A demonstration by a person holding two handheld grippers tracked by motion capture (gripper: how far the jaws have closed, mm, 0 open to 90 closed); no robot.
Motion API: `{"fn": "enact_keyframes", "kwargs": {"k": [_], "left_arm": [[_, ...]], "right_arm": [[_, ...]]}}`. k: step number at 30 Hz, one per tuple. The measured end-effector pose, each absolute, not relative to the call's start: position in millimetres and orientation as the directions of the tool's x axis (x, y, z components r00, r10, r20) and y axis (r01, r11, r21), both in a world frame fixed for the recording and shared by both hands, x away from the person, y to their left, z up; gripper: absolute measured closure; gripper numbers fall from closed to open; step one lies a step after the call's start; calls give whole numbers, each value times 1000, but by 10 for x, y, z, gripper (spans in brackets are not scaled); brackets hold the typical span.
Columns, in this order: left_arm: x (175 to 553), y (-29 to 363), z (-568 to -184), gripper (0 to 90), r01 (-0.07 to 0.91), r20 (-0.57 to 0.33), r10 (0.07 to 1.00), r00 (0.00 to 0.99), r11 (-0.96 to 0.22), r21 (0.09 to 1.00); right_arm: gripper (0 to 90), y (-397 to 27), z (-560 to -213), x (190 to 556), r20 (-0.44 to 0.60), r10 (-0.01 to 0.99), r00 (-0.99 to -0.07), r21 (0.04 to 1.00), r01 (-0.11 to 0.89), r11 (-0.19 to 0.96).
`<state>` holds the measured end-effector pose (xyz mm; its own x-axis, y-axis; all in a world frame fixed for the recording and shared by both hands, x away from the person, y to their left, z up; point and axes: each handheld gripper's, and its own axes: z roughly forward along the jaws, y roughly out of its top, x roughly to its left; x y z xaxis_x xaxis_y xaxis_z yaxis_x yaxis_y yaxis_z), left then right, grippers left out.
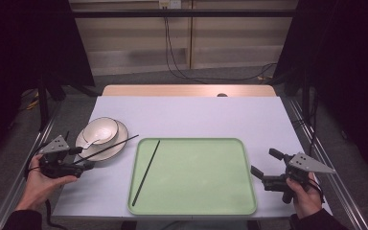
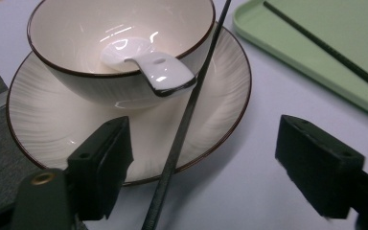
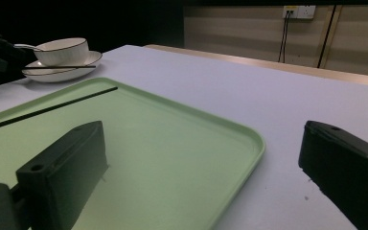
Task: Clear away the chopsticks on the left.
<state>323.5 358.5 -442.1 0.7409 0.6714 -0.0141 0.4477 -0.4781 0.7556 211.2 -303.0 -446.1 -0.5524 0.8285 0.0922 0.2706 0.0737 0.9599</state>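
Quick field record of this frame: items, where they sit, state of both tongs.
tray: green tray, mid-table
chopstick 1: lies in the tray
chopstick 2: rests across the plate, between the open left tongs, not gripped
plate: left of the tray
bowl: stands on the plate
spoon: white, in the bowl
right tongs: open, nothing between them, right of the tray

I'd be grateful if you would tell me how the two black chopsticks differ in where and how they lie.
The chopstick on the tray lies flat inside the green tray; the chopstick on the plate rests propped across the plate's rim beside the bowl. The former lies apart from both grippers; the latter runs between the left gripper's open fingers. Both are thin, black and straight.
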Motion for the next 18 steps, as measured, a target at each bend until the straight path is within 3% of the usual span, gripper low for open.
{"fn": "enact_keyframes", "kwargs": {"k": [5,7,11,18], "left_arm": [[3312,3607,-4453,453,451,-15,659,752,-498,741],[3341,3598,-4462,475,456,-14,668,744,-494,740],[3381,3554,-4454,625,459,-5,659,752,-517,723],[3421,3466,-4441,749,451,3,647,763,-535,714]], "right_arm": [[21,-3028,-4465,2117,95,826,-555,960,271,72],[21,-3034,-4463,2119,91,826,-556,960,269,75],[21,-3035,-4464,2119,91,826,-556,960,270,76],[21,-3033,-4465,2118,93,826,-556,959,272,75]]}}
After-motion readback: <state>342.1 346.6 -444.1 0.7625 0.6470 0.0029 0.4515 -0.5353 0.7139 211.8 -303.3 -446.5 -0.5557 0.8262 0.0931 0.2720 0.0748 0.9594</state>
